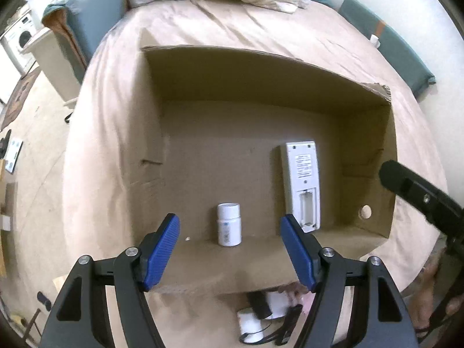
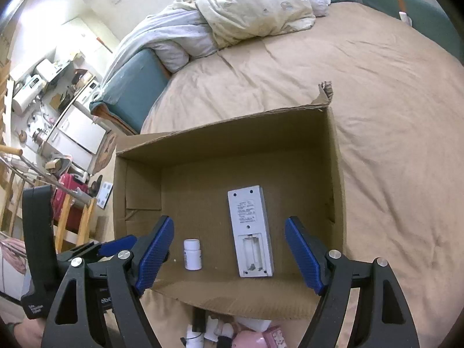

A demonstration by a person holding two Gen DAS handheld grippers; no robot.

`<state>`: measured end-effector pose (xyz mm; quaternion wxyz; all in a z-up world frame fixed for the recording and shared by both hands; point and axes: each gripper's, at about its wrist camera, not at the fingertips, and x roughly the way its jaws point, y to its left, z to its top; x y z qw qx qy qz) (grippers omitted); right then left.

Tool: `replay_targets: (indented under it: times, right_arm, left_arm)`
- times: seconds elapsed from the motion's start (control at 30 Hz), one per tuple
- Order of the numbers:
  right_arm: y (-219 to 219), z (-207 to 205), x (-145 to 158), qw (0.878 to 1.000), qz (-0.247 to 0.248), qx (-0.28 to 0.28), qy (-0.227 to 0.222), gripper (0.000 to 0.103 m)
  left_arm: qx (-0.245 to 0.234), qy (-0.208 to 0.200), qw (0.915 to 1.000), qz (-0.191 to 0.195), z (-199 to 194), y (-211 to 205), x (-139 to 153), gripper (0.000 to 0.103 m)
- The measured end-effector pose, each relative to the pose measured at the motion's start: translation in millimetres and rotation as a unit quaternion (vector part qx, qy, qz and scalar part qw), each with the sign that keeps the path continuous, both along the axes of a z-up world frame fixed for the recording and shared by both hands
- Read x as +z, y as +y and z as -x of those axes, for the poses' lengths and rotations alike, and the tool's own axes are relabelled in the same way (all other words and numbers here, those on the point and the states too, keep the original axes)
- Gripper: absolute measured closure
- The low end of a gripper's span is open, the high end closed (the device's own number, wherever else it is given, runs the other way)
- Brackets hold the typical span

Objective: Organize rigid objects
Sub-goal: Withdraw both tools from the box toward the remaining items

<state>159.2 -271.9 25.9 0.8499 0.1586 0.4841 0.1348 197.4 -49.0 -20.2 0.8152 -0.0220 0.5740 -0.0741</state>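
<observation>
Two blue-padded tools hover over one cardboard box (image 1: 261, 81) on the bed (image 1: 226, 26): the left tool (image 1: 230, 250) and right tool (image 2: 229, 253) both stand wide, holding nothing. Inside lie one white bottle (image 1: 229, 227), upright, near, and one white remote (image 1: 303, 185), face down, to its right. Some blurred small items, perhaps bottles, lie before the near wall.

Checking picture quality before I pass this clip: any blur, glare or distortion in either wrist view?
Left wrist: heavy fisheye bending, cardboard box rim bowed; white bottle slightly soft; bedding at top overexposed. Right wrist: sharper, remote label lines visible but unreadable; dark vignette corners.
</observation>
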Motion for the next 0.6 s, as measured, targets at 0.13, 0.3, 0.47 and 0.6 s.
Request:
replay_targets:
  times: [0.13, 0.3, 0.47, 0.6]
  right_arm:
    - [-1, 3, 1, 1.0, 0.001, 0.0, 0.001, 0.02]
    - [2, 14, -5, 1.0, -0.006, 0.006, 0.015, 0.02]
    - [8, 32, -6, 1.0, -0.003, 0.02, 0.018, 0.02]
    - [12, 49, -6, 0.999, -0.01, 0.028, 0.024, 0.02]
  left_arm:
    - [0.01, -0.006, 0.9999, 0.001, 10, 6, 12, 0.034]
    - [0.014, -0.02, 0.9995, 0.02, 34, 16, 30, 0.034]
    - [0.019, -0.023, 0.9993, 0.02, 57, 25, 33, 0.034]
    - [0.02, -0.011, 0.9996, 0.014, 72, 28, 22, 0.034]
